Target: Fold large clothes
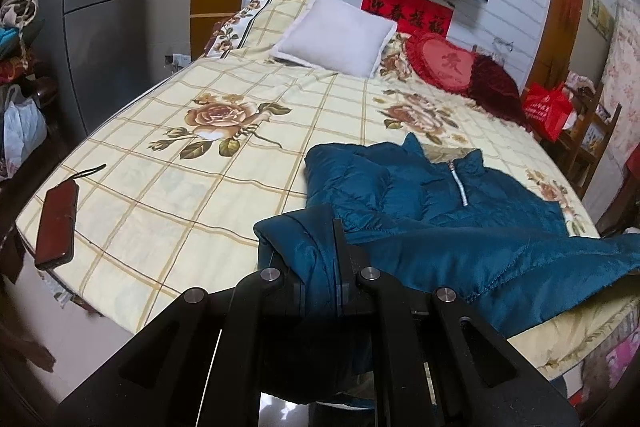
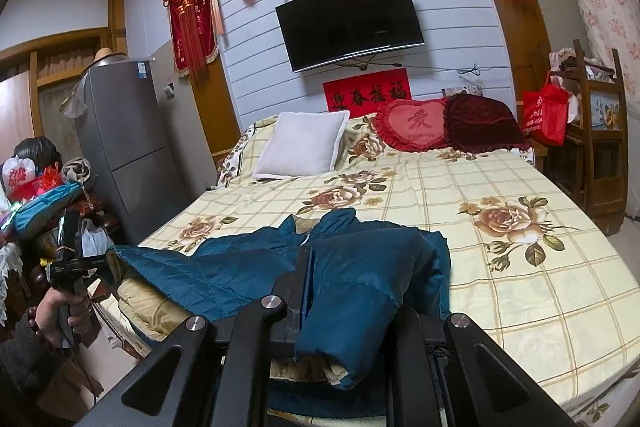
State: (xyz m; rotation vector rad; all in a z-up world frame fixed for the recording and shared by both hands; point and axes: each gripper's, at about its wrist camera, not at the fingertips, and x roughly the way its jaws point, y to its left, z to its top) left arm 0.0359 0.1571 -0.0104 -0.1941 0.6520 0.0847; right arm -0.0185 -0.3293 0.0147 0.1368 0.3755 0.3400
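Left tongs (image 1: 334, 227): you have them clenched on a fold of the teal jacket (image 1: 432, 187).
Right tongs (image 2: 306, 255): clenched on the jacket's hem.
Jacket: stretched between your tongs, collar lying ahead on the bed (image 1: 224, 187).
Phone case (image 1: 58, 223): well left of the left tongs, at the mattress edge.
White pillow (image 1: 334, 35): far ahead.
Heart cushion (image 2: 414, 125): far ahead, rightward.

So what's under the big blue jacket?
The blue jacket lies on the flowery checked bed sheet, which shows all around it. At the bed's near edge a tan lining peeks out. Anything else beneath is covered.
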